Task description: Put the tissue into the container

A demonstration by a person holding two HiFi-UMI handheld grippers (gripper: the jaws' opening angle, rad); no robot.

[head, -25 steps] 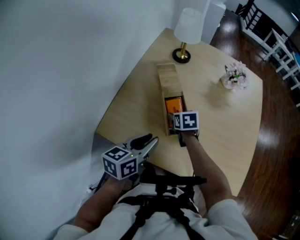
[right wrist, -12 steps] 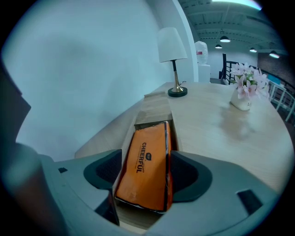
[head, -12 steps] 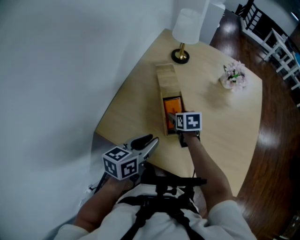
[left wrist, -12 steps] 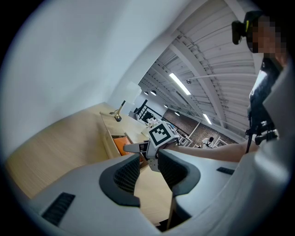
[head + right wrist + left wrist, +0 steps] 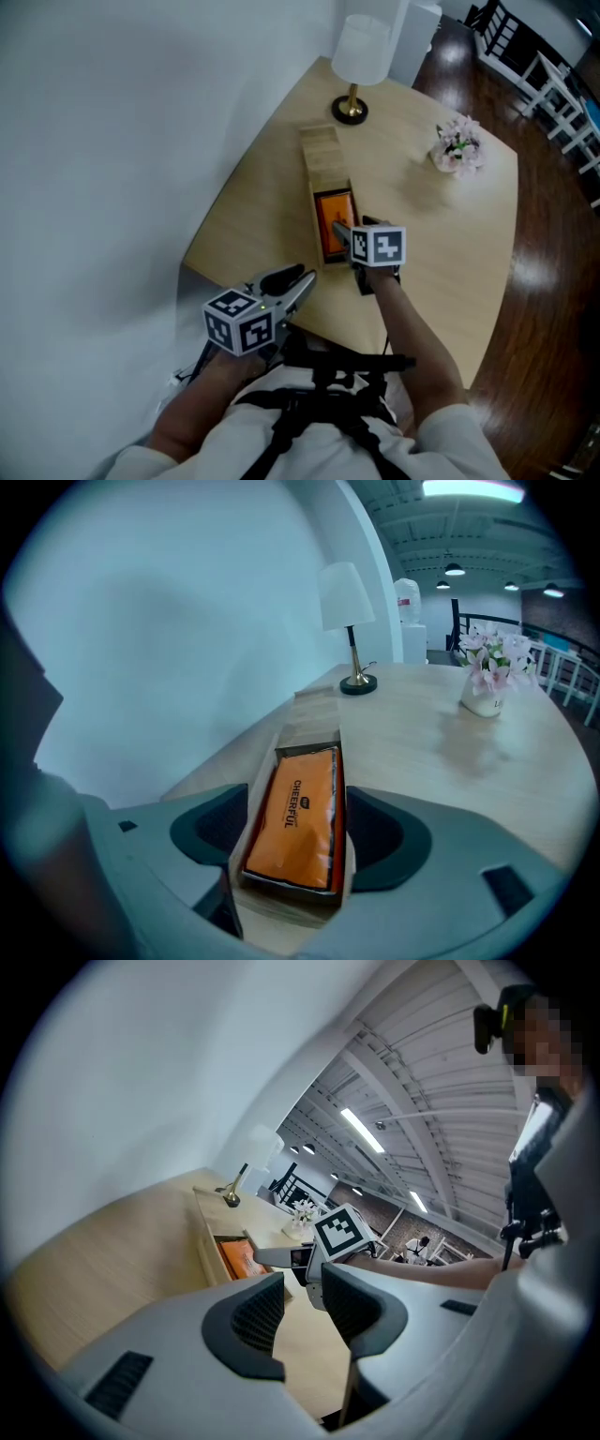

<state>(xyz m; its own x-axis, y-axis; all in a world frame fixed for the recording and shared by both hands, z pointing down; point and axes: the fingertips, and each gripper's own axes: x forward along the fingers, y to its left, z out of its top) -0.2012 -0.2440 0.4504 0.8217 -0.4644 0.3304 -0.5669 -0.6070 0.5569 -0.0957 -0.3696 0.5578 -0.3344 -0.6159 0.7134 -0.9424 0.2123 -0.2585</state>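
Observation:
A long wooden container (image 5: 325,159) lies on the table, its far half covered by a wooden lid. In its uncovered near half lies the orange tissue pack (image 5: 335,217), flat and label up (image 5: 298,822). My right gripper (image 5: 343,234) hovers over the container's near end, pointing down at it. Its jaws are open, one on each side of the box (image 5: 298,834), and they hold nothing. My left gripper (image 5: 298,283) stays off the table's near edge, its jaws a narrow gap apart (image 5: 302,1307) with nothing between them.
A white-shaded lamp (image 5: 361,52) on a brass foot stands at the table's far end. A vase of pink flowers (image 5: 457,145) stands at the far right. A pale wall runs along the left. Dark wood floor and white chairs (image 5: 553,89) lie to the right.
My right gripper has lifted a little above the container's near end, so more of the orange pack shows. The left gripper has stayed put.

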